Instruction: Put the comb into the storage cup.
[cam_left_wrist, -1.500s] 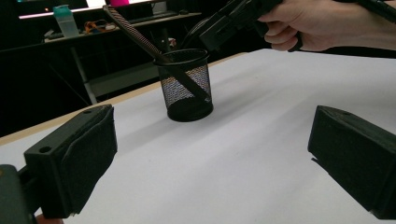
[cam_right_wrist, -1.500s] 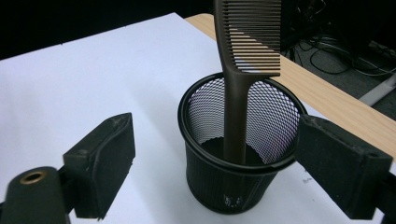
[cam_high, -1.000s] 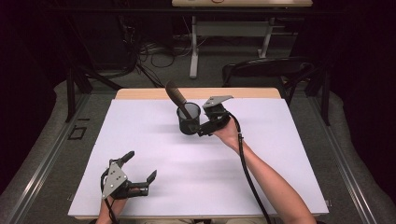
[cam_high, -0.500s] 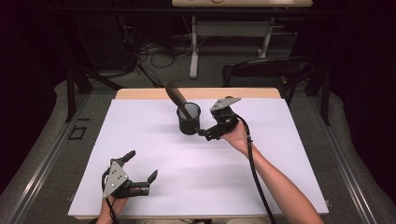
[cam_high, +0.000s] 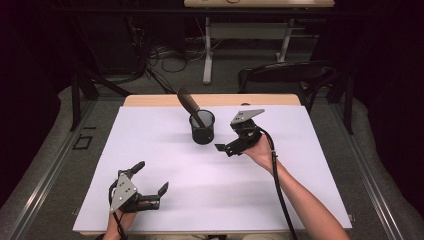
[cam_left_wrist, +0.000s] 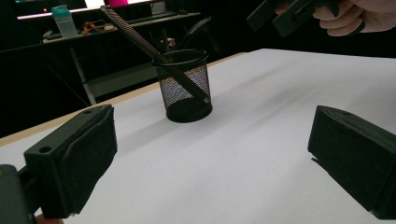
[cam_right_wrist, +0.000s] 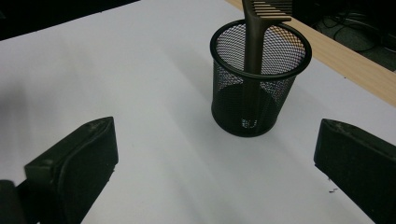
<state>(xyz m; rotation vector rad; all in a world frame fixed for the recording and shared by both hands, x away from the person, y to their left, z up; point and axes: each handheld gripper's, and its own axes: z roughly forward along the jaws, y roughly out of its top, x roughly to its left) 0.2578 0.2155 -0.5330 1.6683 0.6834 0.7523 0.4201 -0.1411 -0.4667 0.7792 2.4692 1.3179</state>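
We judge the placing done: the comb (cam_high: 189, 103) leans inside the mesh cup (cam_high: 202, 128), and both the right tool (cam_high: 223, 148) and the left tool (cam_high: 150, 177) are spread wide and empty over the bench (cam_high: 300, 190).

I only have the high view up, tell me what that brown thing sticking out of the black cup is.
Observer: In the right gripper view it is a brown comb, handle down in the mesh cup, teeth at the top.
Operator: Is the right gripper holding anything?
Observer: No. The right gripper has its jaws wide apart with only bare white table between them.
Operator: And the left one?
Observer: The left gripper is open too, with nothing between its jaws; the cup stands farther off, beyond them.
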